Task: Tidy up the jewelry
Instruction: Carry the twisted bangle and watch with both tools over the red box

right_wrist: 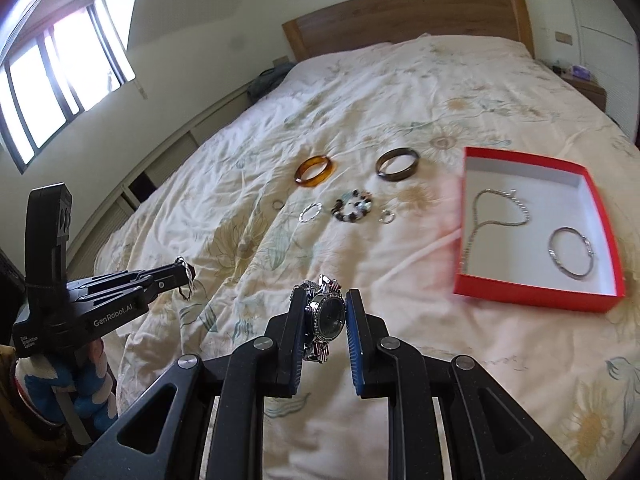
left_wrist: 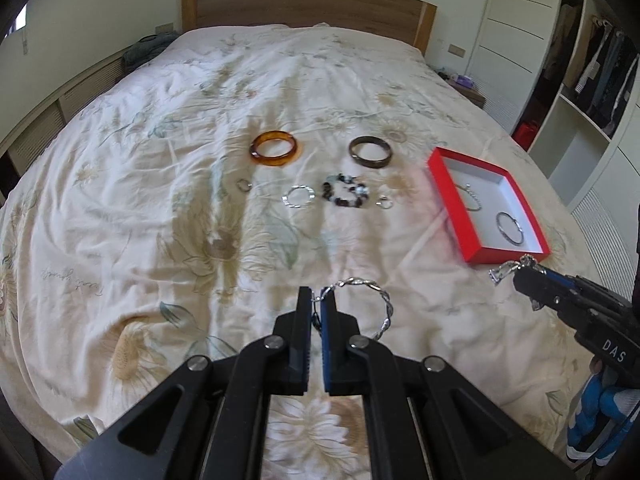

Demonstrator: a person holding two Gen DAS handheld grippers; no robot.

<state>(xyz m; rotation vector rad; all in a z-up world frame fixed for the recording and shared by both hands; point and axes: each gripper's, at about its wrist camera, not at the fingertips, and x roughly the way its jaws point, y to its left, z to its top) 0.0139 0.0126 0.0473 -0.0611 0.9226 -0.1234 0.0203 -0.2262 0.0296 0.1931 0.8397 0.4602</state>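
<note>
Your right gripper (right_wrist: 323, 312) clamps the wristwatch (right_wrist: 325, 317); your left gripper (left_wrist: 317, 304) pinches the twisted silver bangle (left_wrist: 372, 300). The red box (right_wrist: 536, 300) lies right of centre in both views (two pieces already inside), nearer your right gripper. Deliver the watch first.

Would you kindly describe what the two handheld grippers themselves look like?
Both are matte black scissor-style linkages with silver pivot rivets. The left gripper and right gripper each have flat fingers with ribbed blue pads. White lettering marks the bodies: "GenRobot.AI" on the left, "DAS" on the right. Blue-and-white gloves hold them.
</note>
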